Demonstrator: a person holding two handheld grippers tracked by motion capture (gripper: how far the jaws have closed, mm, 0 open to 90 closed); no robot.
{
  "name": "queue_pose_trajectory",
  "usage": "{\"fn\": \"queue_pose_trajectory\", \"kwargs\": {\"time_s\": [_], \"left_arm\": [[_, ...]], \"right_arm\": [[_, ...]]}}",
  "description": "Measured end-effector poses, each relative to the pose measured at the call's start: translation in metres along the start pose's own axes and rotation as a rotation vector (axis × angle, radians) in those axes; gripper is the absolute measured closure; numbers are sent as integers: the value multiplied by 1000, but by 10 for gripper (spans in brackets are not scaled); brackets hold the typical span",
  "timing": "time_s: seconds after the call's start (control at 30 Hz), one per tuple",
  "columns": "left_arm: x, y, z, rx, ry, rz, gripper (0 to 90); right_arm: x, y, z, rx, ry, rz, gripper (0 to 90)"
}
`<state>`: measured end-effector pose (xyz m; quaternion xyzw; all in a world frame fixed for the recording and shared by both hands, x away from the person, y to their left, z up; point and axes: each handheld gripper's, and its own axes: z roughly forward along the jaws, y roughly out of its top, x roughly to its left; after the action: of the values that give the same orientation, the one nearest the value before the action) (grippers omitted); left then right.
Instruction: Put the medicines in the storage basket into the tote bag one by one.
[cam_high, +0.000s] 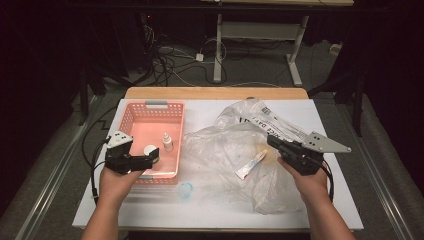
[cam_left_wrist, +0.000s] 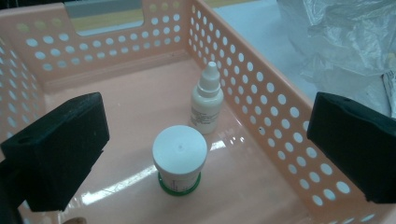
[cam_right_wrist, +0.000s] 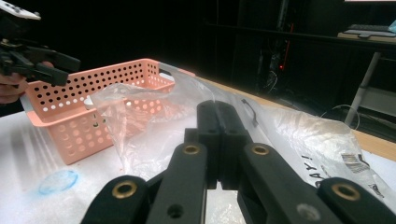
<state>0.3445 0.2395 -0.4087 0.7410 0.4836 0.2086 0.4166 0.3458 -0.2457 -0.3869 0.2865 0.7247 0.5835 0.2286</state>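
Left gripper wide open right over the upright white-capped round plastic jar, right gripper closed, probably pinching the crinkly clear plastic bag.

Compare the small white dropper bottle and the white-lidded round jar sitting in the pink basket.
The small white dropper bottle is taller and slimmer, ending in a narrow nozzle tip; the white-lidded round jar is squat and wide with a flat lid. The jar has a green band at its base; the bottle carries a printed label. The bottle stands nearer the perforated side wall. Both stand upright in the pink perforated plastic basket.
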Motion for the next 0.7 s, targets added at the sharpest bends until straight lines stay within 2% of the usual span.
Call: {"fn": "queue_pose_trajectory", "kwargs": {"time_s": [0.03, 0.1, 0.23, 0.33, 0.57, 0.7], "left_arm": [[-1, 3, 1, 17, 1, -5, 0], [-2, 9, 1, 29, -26, -4, 0], [-2, 18, 7, 59, -19, 18, 0], [2, 23, 14, 98, -28, 11, 0], [11, 31, 39, 275, -38, -6, 0], [10, 34, 48, 344, -41, -2, 34]], "right_arm": [[0, 0, 0, 2, 1, 0, 900], [1, 0, 0, 5, -3, 0, 900], [0, 0, 0, 1, -5, -2, 900], [1, 0, 0, 1, -3, -7, 900], [0, 0, 0, 2, -3, -4, 900], [-1, 0, -1, 1, -5, 1, 900]]}}
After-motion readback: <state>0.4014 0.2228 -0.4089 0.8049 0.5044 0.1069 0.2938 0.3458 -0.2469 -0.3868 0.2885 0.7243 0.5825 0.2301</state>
